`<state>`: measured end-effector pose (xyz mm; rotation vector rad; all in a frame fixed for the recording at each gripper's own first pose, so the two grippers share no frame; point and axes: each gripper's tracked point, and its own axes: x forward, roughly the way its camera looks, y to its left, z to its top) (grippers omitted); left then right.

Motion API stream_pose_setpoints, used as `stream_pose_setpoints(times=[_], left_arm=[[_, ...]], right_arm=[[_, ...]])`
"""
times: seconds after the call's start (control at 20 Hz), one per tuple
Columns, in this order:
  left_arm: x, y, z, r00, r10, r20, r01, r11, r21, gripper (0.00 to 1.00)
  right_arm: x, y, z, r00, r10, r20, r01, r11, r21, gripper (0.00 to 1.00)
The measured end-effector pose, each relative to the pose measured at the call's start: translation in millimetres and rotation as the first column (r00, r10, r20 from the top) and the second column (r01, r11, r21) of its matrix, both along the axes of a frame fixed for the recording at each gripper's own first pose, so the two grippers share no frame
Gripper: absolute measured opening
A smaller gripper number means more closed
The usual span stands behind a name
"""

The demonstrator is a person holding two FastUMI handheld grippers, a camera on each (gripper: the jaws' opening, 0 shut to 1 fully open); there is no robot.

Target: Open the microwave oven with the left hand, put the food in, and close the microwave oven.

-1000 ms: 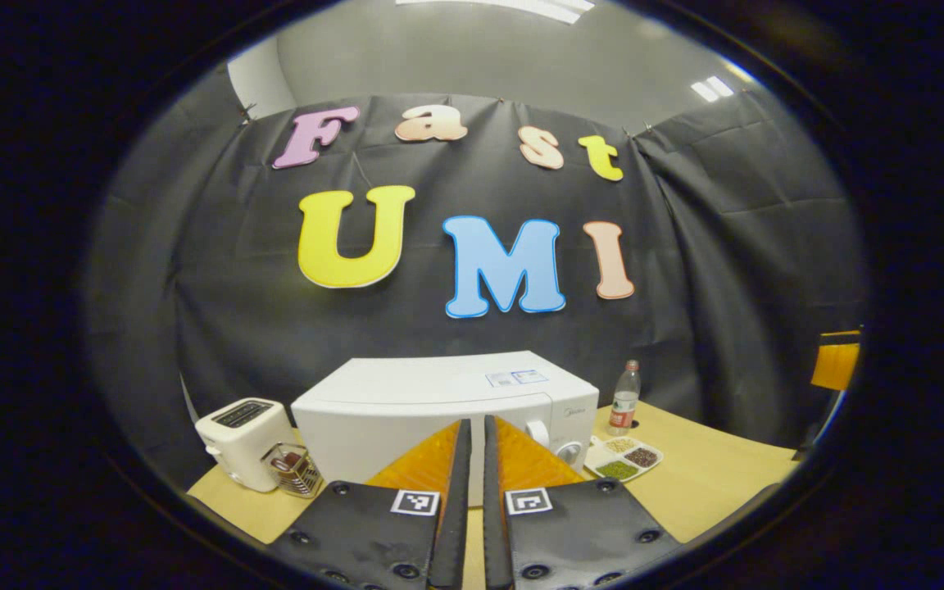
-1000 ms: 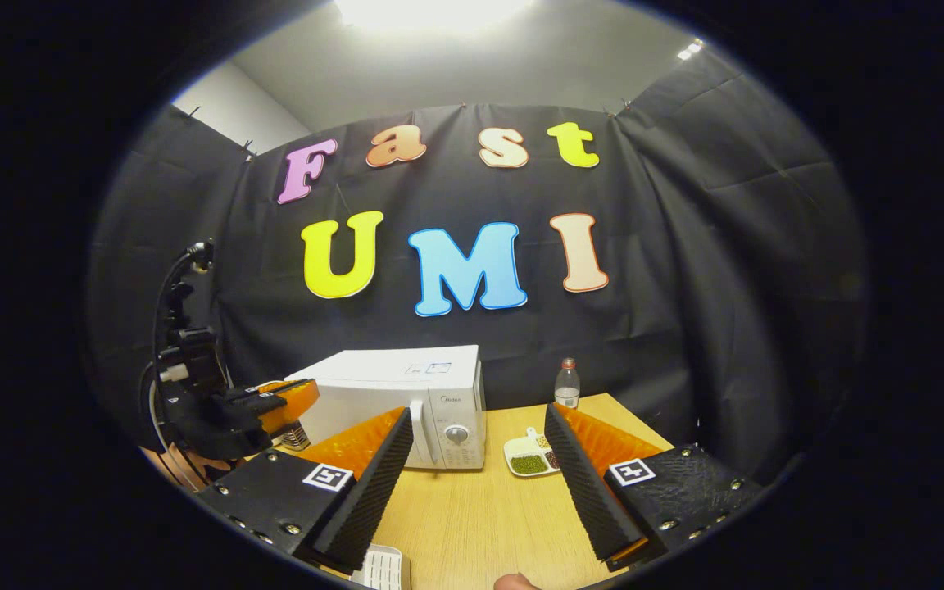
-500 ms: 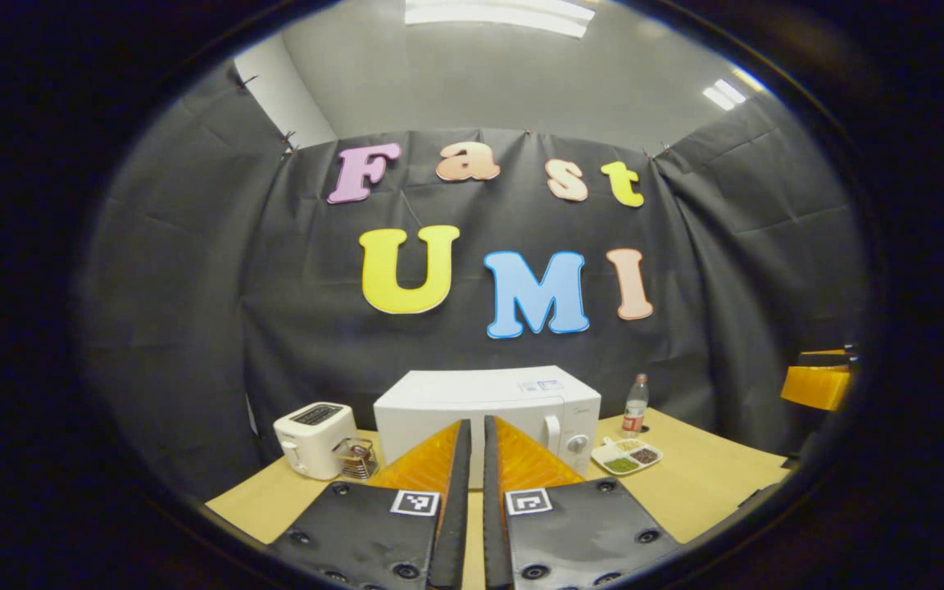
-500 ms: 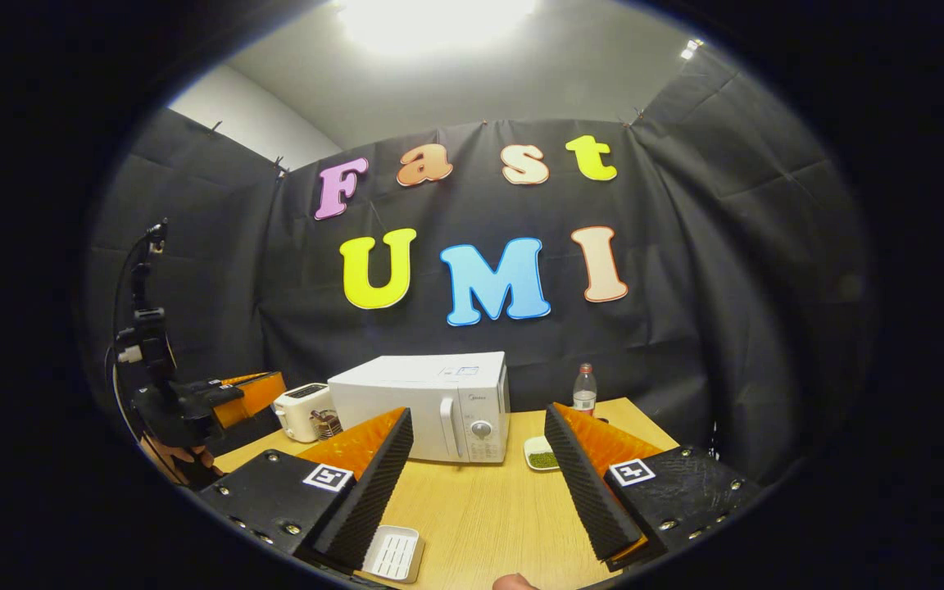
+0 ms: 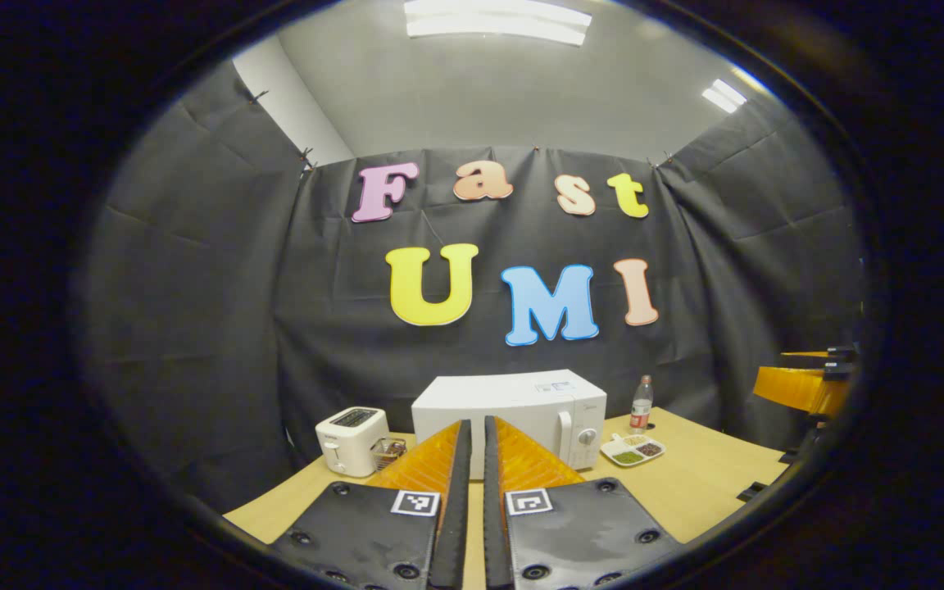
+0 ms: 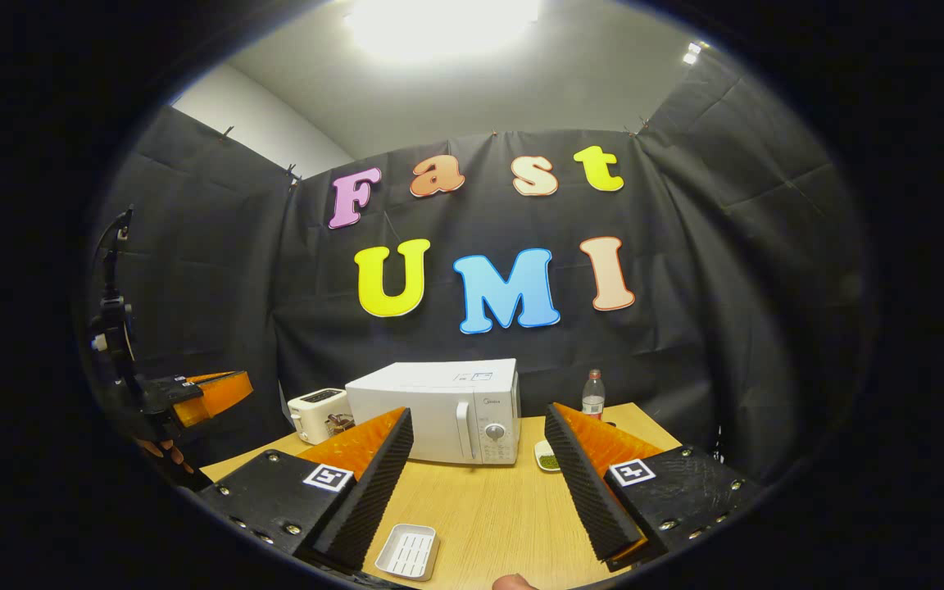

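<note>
A white microwave oven (image 5: 513, 414) (image 6: 439, 407) stands at the back of the wooden table with its door closed. To its right lies a white divided dish of food (image 5: 634, 450) (image 6: 547, 456), partly hidden behind my right finger in the right gripper view. My left gripper (image 5: 472, 434) is shut with nothing between its fingers, held well back from the microwave. My right gripper (image 6: 478, 430) is open and empty above the near part of the table. The left gripper (image 6: 208, 388) also shows at the far left of the right gripper view, the right gripper (image 5: 804, 385) at the far right of the left one.
A white toaster (image 5: 351, 438) with a small wire holder (image 5: 390, 450) beside it stands left of the microwave. A water bottle (image 5: 642, 403) stands behind the food dish. A small white ridged tray (image 6: 409, 551) lies on the near table (image 6: 488, 516).
Both grippers have pulled back from the microwave, which now looks smaller and farther. The small white tray has come fully into the right gripper view. Finger states are unchanged.
</note>
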<state>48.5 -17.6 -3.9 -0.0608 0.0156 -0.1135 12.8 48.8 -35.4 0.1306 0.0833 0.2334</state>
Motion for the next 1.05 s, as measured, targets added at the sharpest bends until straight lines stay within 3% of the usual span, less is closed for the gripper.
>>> stream_pose_setpoints(times=[0.15, 0.25, 0.35, 0.45, 0.5, 0.55, 0.6, 0.7, 0.85, 0.9, 1.05], left_arm=[[-9, 8, -1, 1.000, -0.007, 0.000, 0.007, 1.000, 0.005, 0.24], [-15, 12, -1, 1.000, -0.013, -0.003, 0.013, 1.000, 0.003, 0.22], [-18, 17, -3, 1.000, -0.016, -0.003, 0.016, 1.000, -0.002, 0.36], [-19, 22, -7, 1.000, -0.013, -0.006, 0.013, 1.000, -0.006, 0.43], [-20, 25, -7, 1.000, -0.013, -0.008, 0.013, 1.000, -0.012, 0.42], [-21, 28, -6, 1.000, -0.010, -0.006, 0.010, 1.000, -0.017, 0.52], [-21, 31, -7, 1.000, -0.004, -0.005, 0.004, 1.000, -0.019, 0.55], [-20, 37, -9, 1.000, 0.010, -0.008, -0.010, 1.000, -0.021, 0.77], [-19, 44, -14, 1.000, 0.025, -0.016, -0.025, 0.999, -0.023, 0.95], [-18, 47, -15, 0.999, 0.030, -0.019, -0.030, 0.999, -0.024, 0.99], [-19, 52, -12, 0.999, 0.039, -0.008, -0.039, 0.999, -0.020, 0.95]], right_arm=[[-3, 10, 4, 1.000, -0.006, 0.012, 0.006, 1.000, -0.010, 0.98], [-3, 16, 7, 1.000, -0.013, 0.021, 0.013, 1.000, -0.009, 0.98], [-4, 20, 10, 0.999, -0.022, 0.030, 0.022, 1.000, -0.015, 0.98], [-4, 25, 11, 0.999, -0.025, 0.032, 0.026, 0.999, -0.021, 0.98], [-4, 28, 12, 0.999, -0.026, 0.033, 0.027, 0.999, -0.024, 0.98], [-4, 30, 12, 0.999, -0.028, 0.036, 0.029, 0.999, -0.030, 0.98], [-4, 30, 13, 0.999, -0.031, 0.040, 0.032, 0.999, -0.036, 0.98], [-4, 34, 14, 0.999, -0.032, 0.043, 0.034, 0.998, -0.045, 0.98], [-3, 39, 11, 0.999, -0.035, 0.038, 0.037, 0.998, -0.045, 0.98], [-2, 40, 11, 0.999, -0.036, 0.037, 0.038, 0.998, -0.046, 0.98], [-1, 44, 9, 0.999, -0.034, 0.031, 0.036, 0.998, -0.053, 0.98]])
